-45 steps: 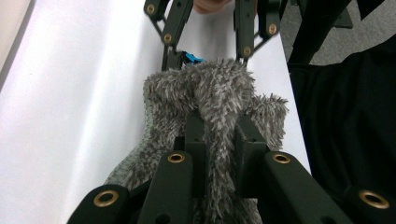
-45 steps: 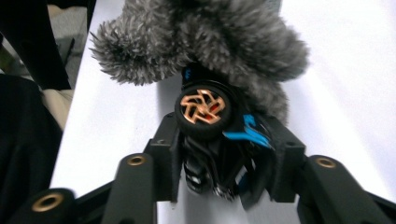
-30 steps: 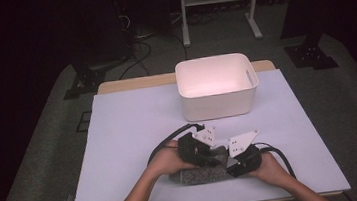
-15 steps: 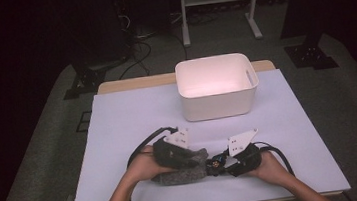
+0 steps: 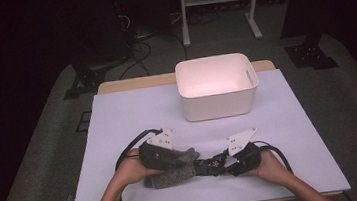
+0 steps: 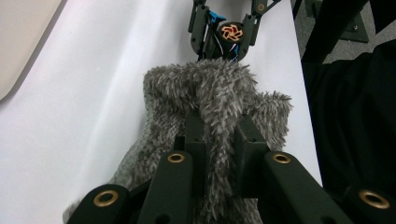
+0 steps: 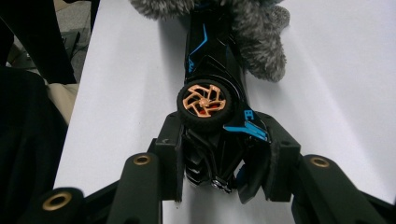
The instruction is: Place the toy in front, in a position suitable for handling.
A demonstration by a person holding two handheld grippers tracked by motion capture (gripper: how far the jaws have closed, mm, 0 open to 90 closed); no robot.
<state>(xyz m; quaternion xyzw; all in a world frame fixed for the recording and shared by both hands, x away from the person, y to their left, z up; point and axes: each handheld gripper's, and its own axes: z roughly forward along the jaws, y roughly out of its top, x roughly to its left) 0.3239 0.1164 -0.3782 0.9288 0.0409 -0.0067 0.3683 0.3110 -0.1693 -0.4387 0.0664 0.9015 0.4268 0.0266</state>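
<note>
Right gripper view: right gripper (image 7: 219, 163) pinching black toy car (image 7: 215, 93) tail-first; left gripper (image 6: 219, 154) clamped on grey fuzzy sock (image 6: 210, 102) just ahead; better pull apart slow, straight.

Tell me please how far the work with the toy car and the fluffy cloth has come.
Both things are already gripped: the left tongs pinch the grey fluffy cloth, and the right tongs clamp the black toy car. In hand: the cloth lies over the car's far end. Most of the car is uncovered, and the white bin looks empty.
</note>
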